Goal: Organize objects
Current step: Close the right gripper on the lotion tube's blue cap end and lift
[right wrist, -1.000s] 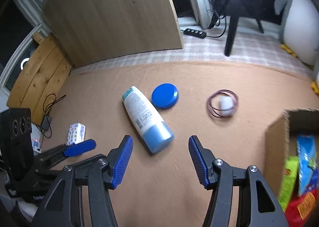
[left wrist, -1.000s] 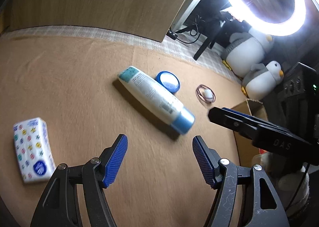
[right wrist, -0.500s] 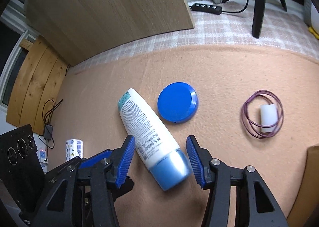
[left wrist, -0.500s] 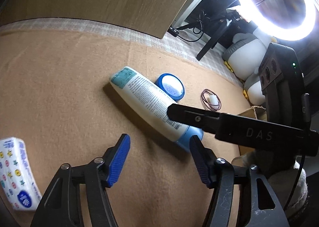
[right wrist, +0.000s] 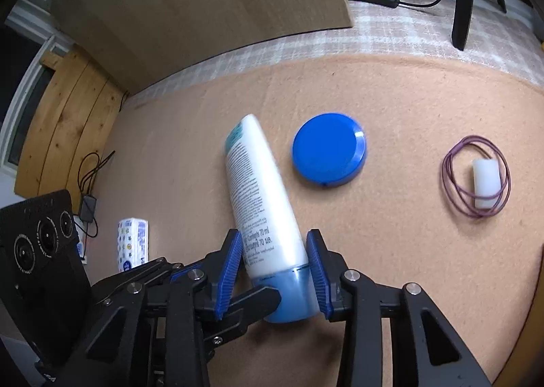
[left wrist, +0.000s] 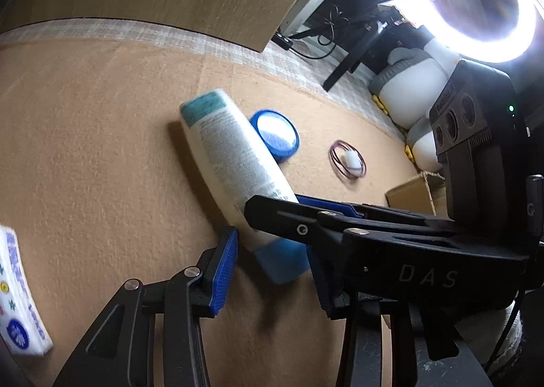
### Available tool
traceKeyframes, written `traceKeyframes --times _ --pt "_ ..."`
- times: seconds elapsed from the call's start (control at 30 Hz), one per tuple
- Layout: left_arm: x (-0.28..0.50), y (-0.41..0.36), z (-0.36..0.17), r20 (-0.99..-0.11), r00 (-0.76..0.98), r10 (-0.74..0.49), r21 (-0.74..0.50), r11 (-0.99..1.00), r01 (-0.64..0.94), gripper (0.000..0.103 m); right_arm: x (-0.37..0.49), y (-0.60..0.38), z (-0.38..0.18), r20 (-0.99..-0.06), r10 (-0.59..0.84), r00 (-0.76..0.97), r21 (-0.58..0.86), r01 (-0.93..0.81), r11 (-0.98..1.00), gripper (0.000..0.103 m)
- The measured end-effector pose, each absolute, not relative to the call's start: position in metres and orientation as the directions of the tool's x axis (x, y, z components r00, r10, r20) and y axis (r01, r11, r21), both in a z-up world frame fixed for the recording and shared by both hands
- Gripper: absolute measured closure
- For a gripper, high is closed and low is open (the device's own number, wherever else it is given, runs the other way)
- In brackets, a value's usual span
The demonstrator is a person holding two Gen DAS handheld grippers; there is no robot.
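A white lotion tube with a blue cap [right wrist: 261, 196] lies on the tan felt mat; it also shows in the left wrist view [left wrist: 238, 166]. My right gripper [right wrist: 275, 271] straddles the tube's cap end, its blue pads against or very near the sides, jaws still wide. My left gripper [left wrist: 272, 271] is open at the same cap end, crossing under the right one. A round blue lid [right wrist: 329, 154] lies just right of the tube. A purple cord coil with a white block [right wrist: 477, 176] lies farther right.
A patterned tissue pack [right wrist: 132, 244] lies at the left. A cardboard box [left wrist: 414, 193] stands at the mat's right edge. A wooden board [right wrist: 190, 3] leans behind the mat. A ring light [left wrist: 465, 3] and plush penguins [left wrist: 408, 94] stand beyond.
Both grippers moved forward and down onto the tube's cap end. The right jaws narrowed around the tube, which has turned slightly more upright in view.
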State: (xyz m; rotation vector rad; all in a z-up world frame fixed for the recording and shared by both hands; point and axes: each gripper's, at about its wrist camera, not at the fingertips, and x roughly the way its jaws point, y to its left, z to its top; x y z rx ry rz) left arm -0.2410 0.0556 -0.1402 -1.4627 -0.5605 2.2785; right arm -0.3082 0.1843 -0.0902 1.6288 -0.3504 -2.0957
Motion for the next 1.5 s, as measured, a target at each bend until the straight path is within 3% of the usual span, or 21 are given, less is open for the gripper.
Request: traceKeyframes --times 0.47,0.97,1.3,1.5 --pt "-0.17 0.053 -0.135 -0.78 -0.356 0.514 -0.512 -0.852 -0.108 0.06 -0.246 0.182 -0.088 -0.82 -0.537 -0.2 0.506 0.187 -0.842 0.071" --pt "-0.088 0.072 -0.13 -0.799 -0.292 0.526 -0.489 -0.85 -0.194 0.059 -0.152 0.205 -0.096 -0.764 -0.602 -0.232 0.61 0.046 -0.791 0.072" --pt "-0.092 0.073 -0.136 -0.803 -0.267 0.533 -0.505 -0.846 -0.17 0.04 -0.155 0.211 -0.083 -0.817 -0.516 -0.259 0.509 0.099 -0.855 0.068" --pt "-0.097 0.08 -0.136 -0.793 -0.271 0.545 -0.514 -0.838 -0.182 0.041 -0.161 0.208 -0.089 -0.812 -0.551 -0.194 0.535 0.131 -0.835 0.068"
